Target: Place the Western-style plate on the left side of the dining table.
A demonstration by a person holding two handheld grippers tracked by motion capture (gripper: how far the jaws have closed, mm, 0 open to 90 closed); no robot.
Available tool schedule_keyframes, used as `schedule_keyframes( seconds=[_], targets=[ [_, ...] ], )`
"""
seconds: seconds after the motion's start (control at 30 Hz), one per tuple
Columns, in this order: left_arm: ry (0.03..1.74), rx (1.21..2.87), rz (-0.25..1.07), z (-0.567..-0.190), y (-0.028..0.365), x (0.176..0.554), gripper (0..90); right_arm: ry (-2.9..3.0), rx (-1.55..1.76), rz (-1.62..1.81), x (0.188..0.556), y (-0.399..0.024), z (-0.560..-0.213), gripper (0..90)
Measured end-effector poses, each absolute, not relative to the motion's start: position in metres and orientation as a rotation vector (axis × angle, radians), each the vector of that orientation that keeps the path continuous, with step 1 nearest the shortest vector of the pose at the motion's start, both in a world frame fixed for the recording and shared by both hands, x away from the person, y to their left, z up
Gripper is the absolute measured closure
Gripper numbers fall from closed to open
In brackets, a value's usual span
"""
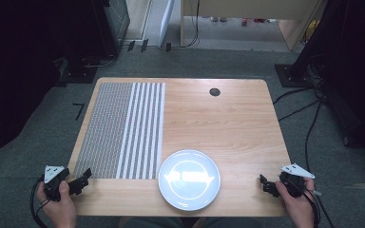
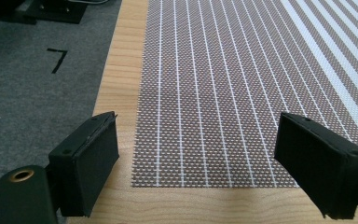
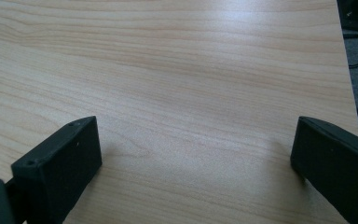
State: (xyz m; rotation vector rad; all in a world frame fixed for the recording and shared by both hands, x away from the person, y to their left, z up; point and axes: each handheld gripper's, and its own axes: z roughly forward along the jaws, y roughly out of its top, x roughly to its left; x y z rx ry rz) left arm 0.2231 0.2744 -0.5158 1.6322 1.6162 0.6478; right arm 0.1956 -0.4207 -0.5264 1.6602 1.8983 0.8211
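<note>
At the near left corner of the worktop [image 1: 228,123], the left gripper [image 1: 81,180] sits just off the near edge of the woven striped placemat [image 1: 121,128], jaws spread wide with nothing between them. The white plate [image 1: 189,179] lies at the near edge, just right of the placemat and about midway between both grippers. The right gripper [image 1: 264,183] rests at the near right edge, well apart from the plate, jaws likewise wide and empty. The left gripper view shows the placemat's [image 2: 223,93] weave and near corner, between its own jaws [image 2: 198,161]; the right gripper view gives bare wood grain [image 3: 177,93] ahead of that gripper [image 3: 196,158]. Both hands are cut off by the frame's lower edge in the high view.
</note>
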Motion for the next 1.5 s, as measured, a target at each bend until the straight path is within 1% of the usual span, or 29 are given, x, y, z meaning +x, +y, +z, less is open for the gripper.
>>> schedule_keyframes(
  seconds=[0.17,0.27,0.5,0.57,0.8,0.93,1.23,1.33,1.5],
  targets=[
    [1.625,1.601,0.649,-0.514,0.276,0.223,13.6,1.909,1.659,0.817,0.197,-0.421,-0.527,0.0],
    [1.619,1.617,0.612,-0.515,0.276,0.226,13.7,1.906,1.661,0.816,0.198,-0.421,-0.527,0.0],
    [1.625,1.616,0.606,-0.515,0.276,0.225,13.7,1.891,1.675,0.81,0.199,-0.42,-0.527,0.0],
    [1.619,1.646,0.599,-0.516,0.274,0.226,13.7,1.891,1.674,0.809,0.2,-0.42,-0.527,0.0],
    [1.591,1.672,0.6,-0.515,0.269,0.227,13.7,1.886,1.678,0.809,0.202,-0.419,-0.527,0.0],
    [1.587,1.653,0.601,-0.514,0.27,0.227,13.7,1.884,1.679,0.809,0.202,-0.419,-0.527,0.0],
    [1.588,1.59,0.617,-0.5,0.267,0.226,13.7,1.877,1.686,0.805,0.203,-0.419,-0.527,0.0],
    [1.58,1.61,0.649,-0.494,0.261,0.228,13.7,1.878,1.686,0.805,0.203,-0.419,-0.527,0.0],
    [1.554,1.629,0.657,-0.484,0.253,0.234,13.6,1.879,1.684,0.806,0.203,-0.419,-0.527,0.0]
  ],
)
